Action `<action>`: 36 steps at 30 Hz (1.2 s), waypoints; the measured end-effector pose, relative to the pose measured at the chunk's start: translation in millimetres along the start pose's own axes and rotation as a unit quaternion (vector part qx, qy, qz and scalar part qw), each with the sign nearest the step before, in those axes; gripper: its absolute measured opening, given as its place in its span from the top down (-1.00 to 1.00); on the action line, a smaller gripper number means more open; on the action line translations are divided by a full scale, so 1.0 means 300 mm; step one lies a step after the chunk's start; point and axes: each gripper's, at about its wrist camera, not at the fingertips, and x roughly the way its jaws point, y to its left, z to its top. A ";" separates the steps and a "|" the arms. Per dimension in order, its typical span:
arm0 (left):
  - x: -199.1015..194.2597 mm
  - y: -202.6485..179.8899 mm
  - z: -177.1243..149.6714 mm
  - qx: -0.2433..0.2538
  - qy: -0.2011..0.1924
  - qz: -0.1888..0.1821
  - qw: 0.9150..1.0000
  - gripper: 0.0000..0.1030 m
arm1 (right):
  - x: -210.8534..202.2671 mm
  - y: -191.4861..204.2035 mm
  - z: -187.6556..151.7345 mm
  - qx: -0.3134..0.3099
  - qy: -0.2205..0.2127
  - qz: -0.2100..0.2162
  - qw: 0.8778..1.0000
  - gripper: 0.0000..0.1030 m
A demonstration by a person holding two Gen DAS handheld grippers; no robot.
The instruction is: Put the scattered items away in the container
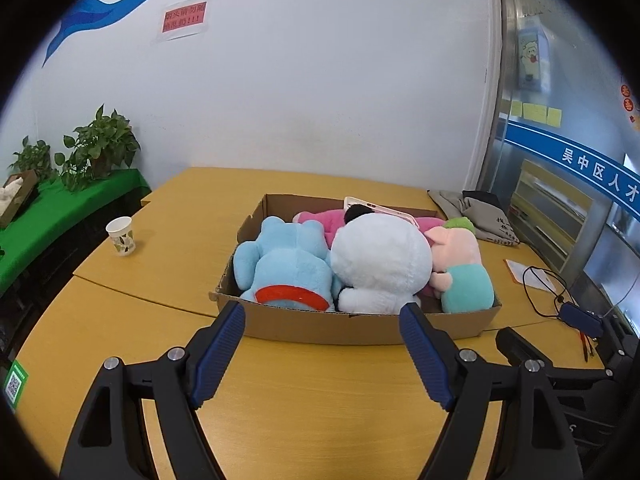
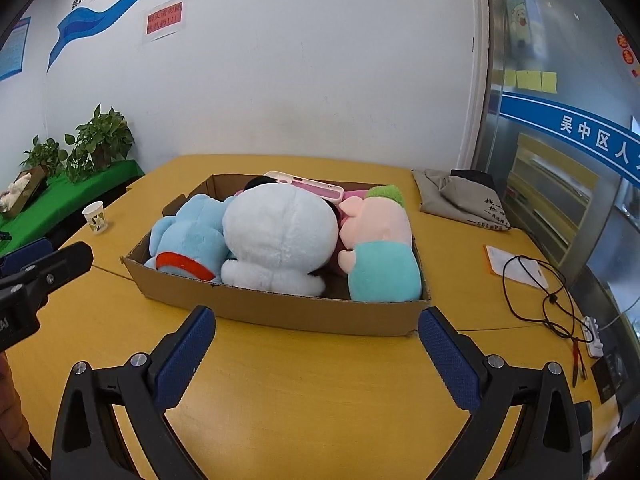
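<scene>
We find the left claw (image 1: 322,318) and right claw (image 2: 316,322) both released and empty, low in frame over the yellow wooden tabletop (image 1: 312,400). Above them, mid-frame, the shallow brown cardboard box (image 2: 280,308) holds the blue, white and pink-teal plush toys (image 2: 280,232), packed tight; tidying looks complete.

Bare table (image 2: 304,392) before cardboard box (image 2: 320,314); box packed with plush toys (image 2: 280,236); cup (image 1: 121,236) left.
</scene>
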 end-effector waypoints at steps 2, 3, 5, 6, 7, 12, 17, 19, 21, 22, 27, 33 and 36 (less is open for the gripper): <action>-0.009 -0.008 -0.004 0.002 -0.002 -0.003 1.000 -0.54 | -0.018 0.001 -0.001 -0.004 -0.005 -0.001 1.000 -1.00; -0.012 -0.011 -0.007 0.003 -0.003 -0.004 1.000 -0.54 | -0.022 0.000 -0.001 -0.004 -0.007 -0.003 1.000 -1.00; -0.014 -0.018 -0.013 0.005 -0.003 -0.004 1.000 -0.54 | -0.024 0.002 -0.002 -0.006 -0.006 -0.003 1.000 -1.00; -0.013 -0.021 -0.015 0.005 -0.003 -0.005 1.000 -0.54 | -0.022 0.001 -0.003 -0.007 -0.006 -0.005 1.000 -1.00; -0.011 -0.025 -0.018 0.006 -0.002 -0.006 1.000 -0.54 | -0.020 0.000 -0.004 -0.008 -0.006 -0.007 1.000 -1.00; 0.008 -0.045 -0.026 0.016 0.005 -0.011 1.000 -0.54 | 0.004 -0.013 -0.014 -0.005 0.005 -0.011 1.000 -1.00; 0.025 -0.046 -0.032 0.015 0.014 -0.015 1.000 -0.54 | 0.014 -0.016 -0.020 -0.007 0.007 -0.011 1.000 -1.00; 0.029 -0.040 -0.032 0.013 0.014 -0.016 1.000 -0.54 | 0.019 -0.018 -0.021 -0.006 0.009 -0.013 1.000 -1.00; 0.028 -0.034 -0.034 0.013 0.011 -0.012 1.000 -0.54 | 0.020 -0.016 -0.022 -0.008 0.010 -0.013 1.000 -1.00; 0.027 -0.032 -0.035 0.015 0.011 -0.011 1.000 -0.54 | 0.021 -0.016 -0.024 -0.010 0.010 -0.013 1.000 -1.00; 0.034 -0.032 -0.040 0.017 0.016 -0.010 1.000 -0.54 | 0.024 -0.017 -0.031 -0.012 0.013 -0.014 1.000 -1.00; 0.046 -0.043 -0.044 0.023 0.022 -0.014 0.999 -0.54 | 0.027 -0.032 -0.032 -0.003 0.013 -0.017 1.000 -1.00; 0.053 -0.044 -0.044 0.023 0.025 -0.016 0.999 -0.54 | 0.032 -0.036 -0.033 -0.003 0.014 -0.018 1.000 -1.00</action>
